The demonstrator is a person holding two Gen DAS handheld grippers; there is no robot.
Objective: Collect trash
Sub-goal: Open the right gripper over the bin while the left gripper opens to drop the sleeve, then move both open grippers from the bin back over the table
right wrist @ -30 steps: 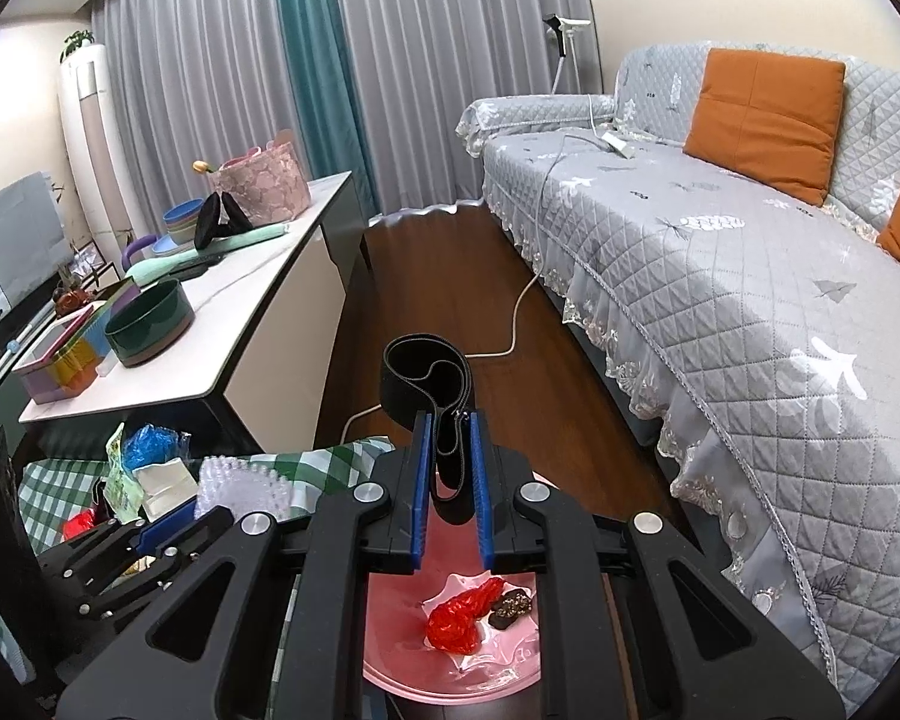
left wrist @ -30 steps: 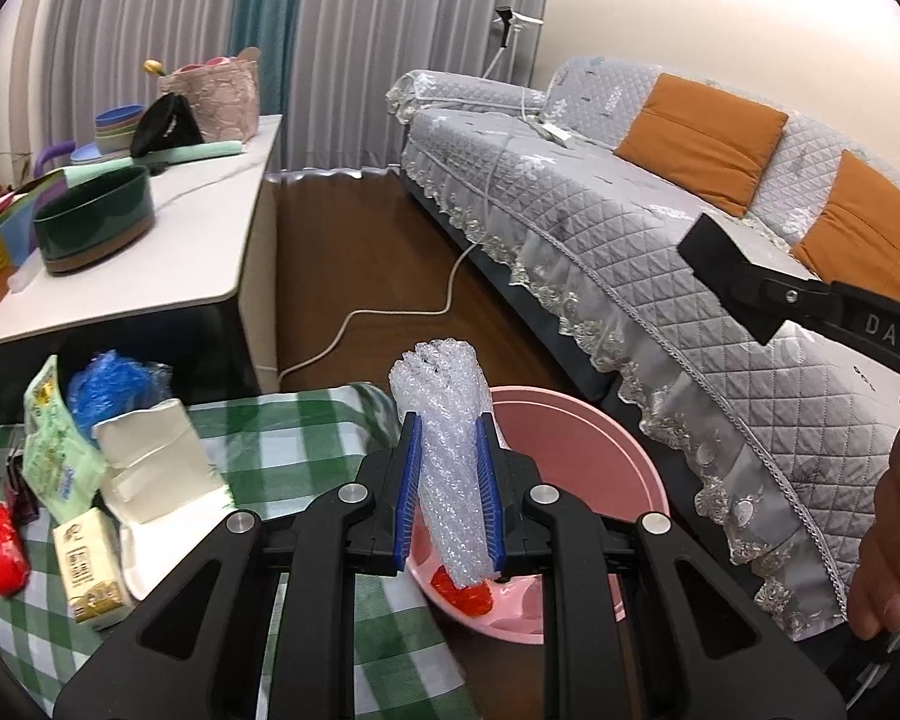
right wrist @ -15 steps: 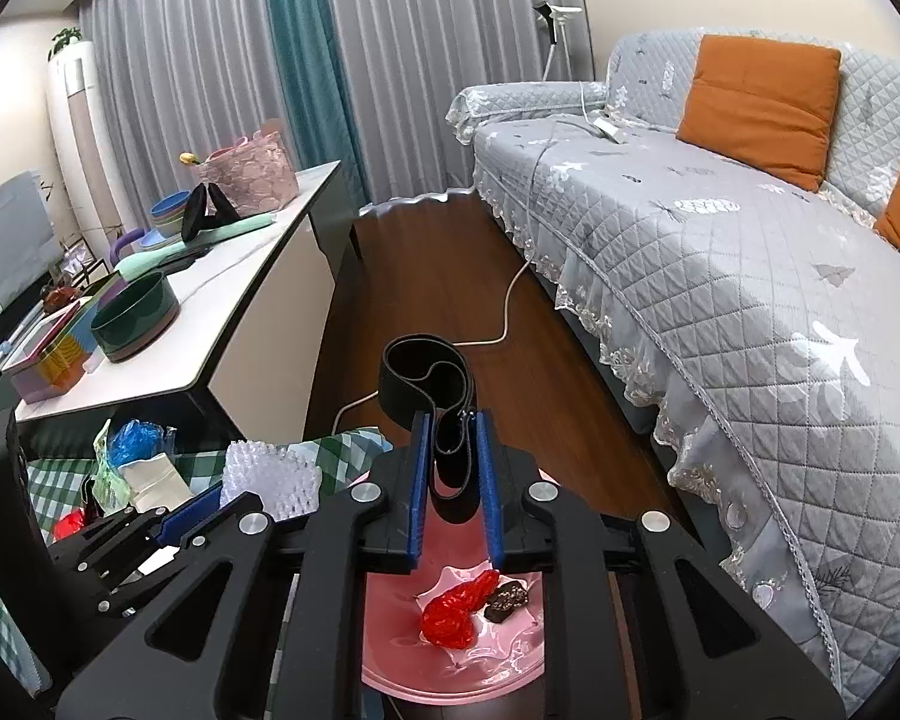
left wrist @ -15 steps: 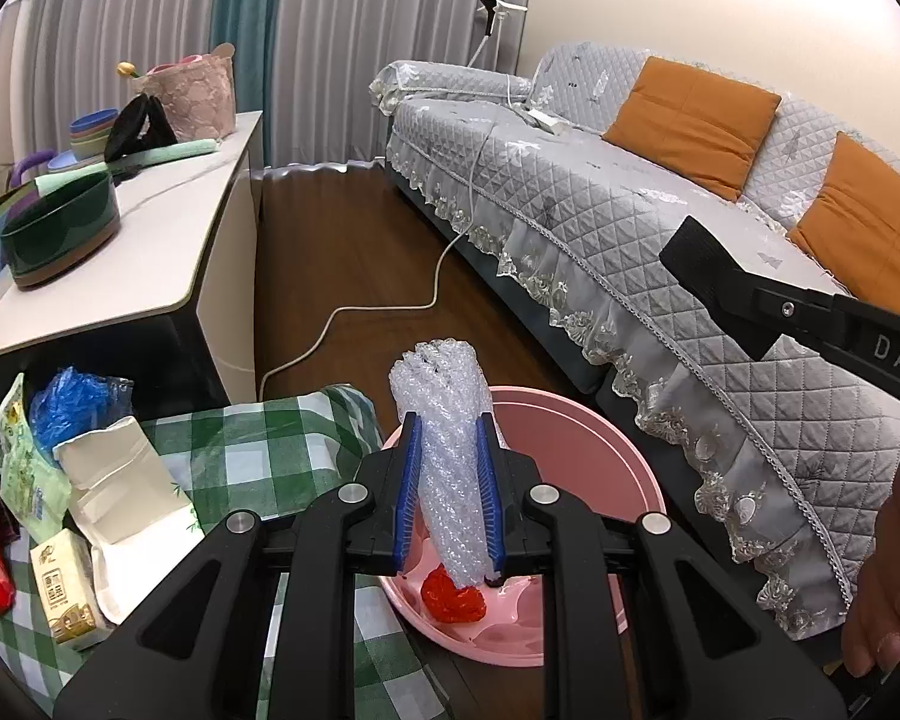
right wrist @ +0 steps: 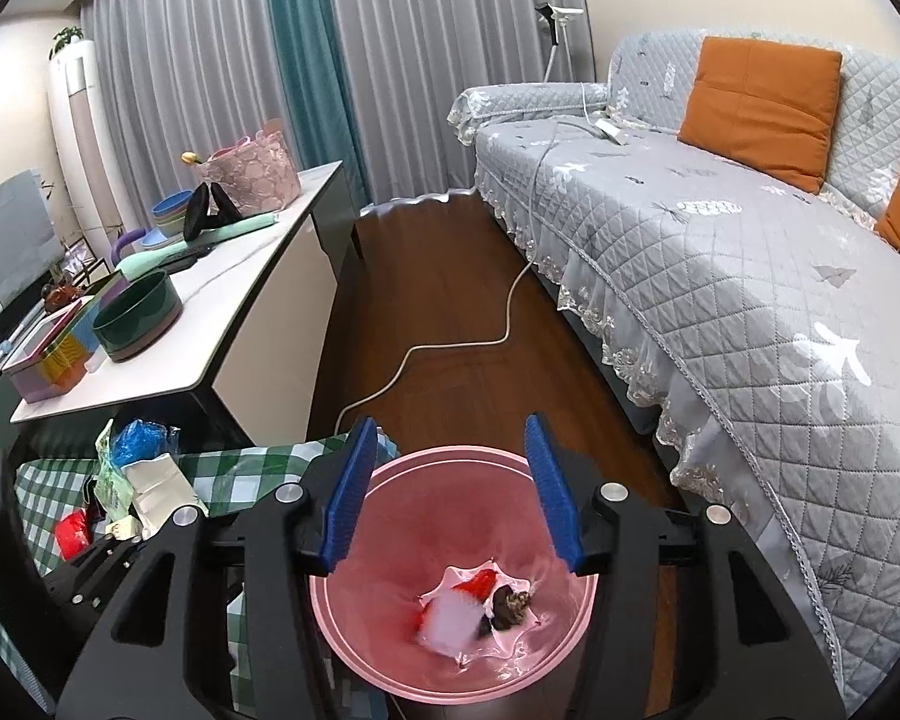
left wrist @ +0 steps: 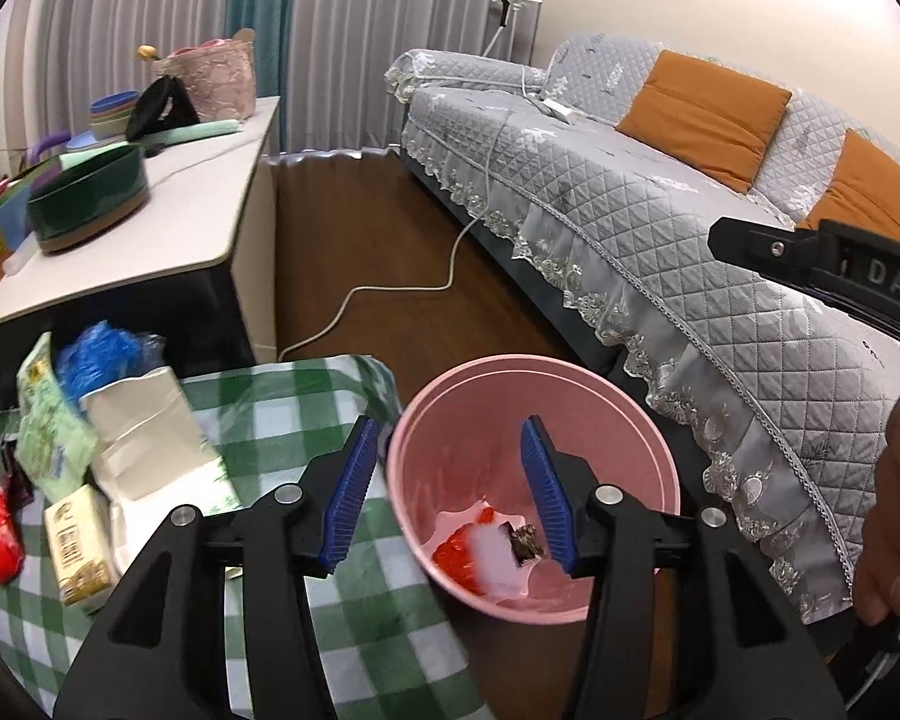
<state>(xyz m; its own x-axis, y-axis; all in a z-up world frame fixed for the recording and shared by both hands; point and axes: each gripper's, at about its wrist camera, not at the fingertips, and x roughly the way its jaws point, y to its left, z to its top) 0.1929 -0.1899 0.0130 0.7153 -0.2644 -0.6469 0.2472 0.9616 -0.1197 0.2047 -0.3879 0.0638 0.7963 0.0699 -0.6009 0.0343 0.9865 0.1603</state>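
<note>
Both grippers had let go since half a second earlier: left gripper (left wrist: pixel 450 489) and right gripper (right wrist: pixel 447 489) gaped empty above the pink bin (right wrist: pixel 384 618), a blurred white piece (right wrist: pixel 450 618) low centre inside.

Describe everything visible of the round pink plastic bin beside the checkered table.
The round pink plastic bin stands upright on the wooden floor, open-topped, with smooth glossy walls that narrow downward. It sits against the edge of the green-and-white checkered tablecloth. At its bottom lie a red wrapper, a blurred white piece and a dark scrap.

bin (left wrist: pixel 570 384) right of table (left wrist: pixel 306 414), sofa (left wrist: pixel 720 276) beyond
</note>
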